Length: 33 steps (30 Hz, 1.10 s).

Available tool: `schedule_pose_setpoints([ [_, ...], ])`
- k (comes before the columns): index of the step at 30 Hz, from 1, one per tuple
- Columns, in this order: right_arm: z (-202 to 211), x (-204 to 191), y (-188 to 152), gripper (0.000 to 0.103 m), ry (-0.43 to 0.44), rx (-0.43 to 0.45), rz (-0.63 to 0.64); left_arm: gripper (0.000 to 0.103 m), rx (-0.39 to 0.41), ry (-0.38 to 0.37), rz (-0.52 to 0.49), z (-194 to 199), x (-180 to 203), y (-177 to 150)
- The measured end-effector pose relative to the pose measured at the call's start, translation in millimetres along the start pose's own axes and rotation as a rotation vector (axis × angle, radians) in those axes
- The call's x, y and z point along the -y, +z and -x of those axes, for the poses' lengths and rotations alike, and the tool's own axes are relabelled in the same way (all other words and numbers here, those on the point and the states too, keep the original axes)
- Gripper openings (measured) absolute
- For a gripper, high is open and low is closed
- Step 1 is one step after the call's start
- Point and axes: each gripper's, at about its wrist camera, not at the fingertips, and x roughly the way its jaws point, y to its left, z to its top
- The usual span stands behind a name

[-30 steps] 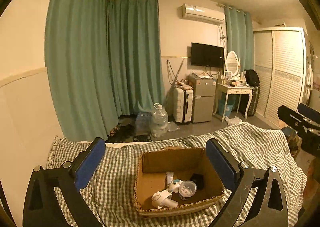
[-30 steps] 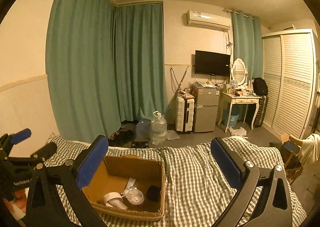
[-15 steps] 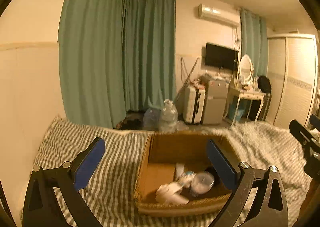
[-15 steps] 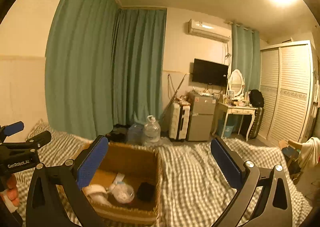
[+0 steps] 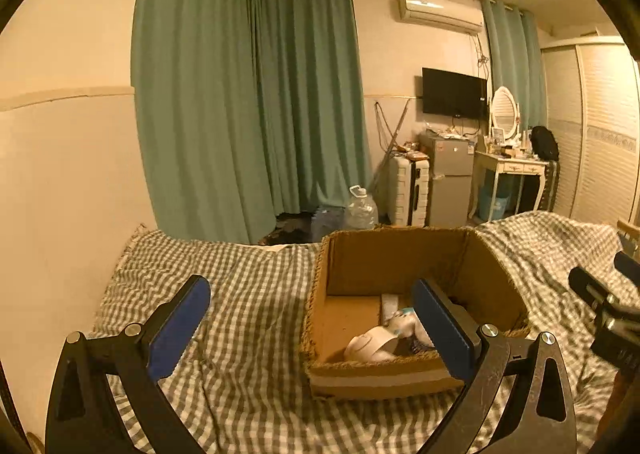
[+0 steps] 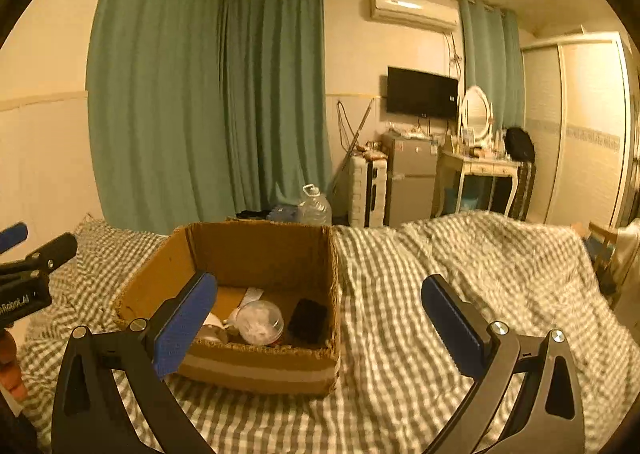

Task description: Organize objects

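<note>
Left gripper [image 5: 312, 322]: spread wide, blue pads far apart, nothing between them, nothing touched. Held above the checked bedspread [image 5: 248, 294], with the right-hand pad overlapping the view of the cardboard box [image 5: 392, 270] but not pressed on it, as far as can be told. Also seen from the right wrist view at the left edge [image 6: 24, 254], with a bit of the holding hand [image 6: 10, 366] below it.

Right gripper [image 6: 320, 318]: likewise opened wide, empty, blue pads well apart. Left pad in front of the box's near left corner, right pad over bare bedspread to the right of the box. No contact visible with box or cloth. Seen too at the right edge of the left wrist view [image 5: 608, 302], partly cut off.

Cardboard box: open-topped, resting on the bed, near the middle of both views, flaps frayed along the rim. Inside, on the floor of the box: a white roll-like item [image 5: 372, 344] toward the near side, a clear round lidded container [image 6: 260, 322] beside it, a small black object [image 6: 308, 320] by the right wall, and a flat white tube or packet [image 6: 252, 296] toward the back. Exact identity of the small pieces too blurred to tell.

Beyond the bed: green curtains [image 5: 248, 102], a large water jug [image 5: 360, 210] on the floor.
</note>
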Motion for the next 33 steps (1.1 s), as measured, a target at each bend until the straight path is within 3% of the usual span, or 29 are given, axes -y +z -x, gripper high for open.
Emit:
schedule_pose_setpoints([
  [9, 2.5, -3.1, 3.9, 0.103, -0.025, 0.021, 0.036, 0.103, -0.088, 0.006, 0.019, -11.7, -6.6, -20.1],
  [33, -7.7, -18.1, 2.9, 0.103, -0.013, -0.012, 0.056, 0.103, -0.076, -0.005, 0.034, -2.0, -7.4, -19.2],
])
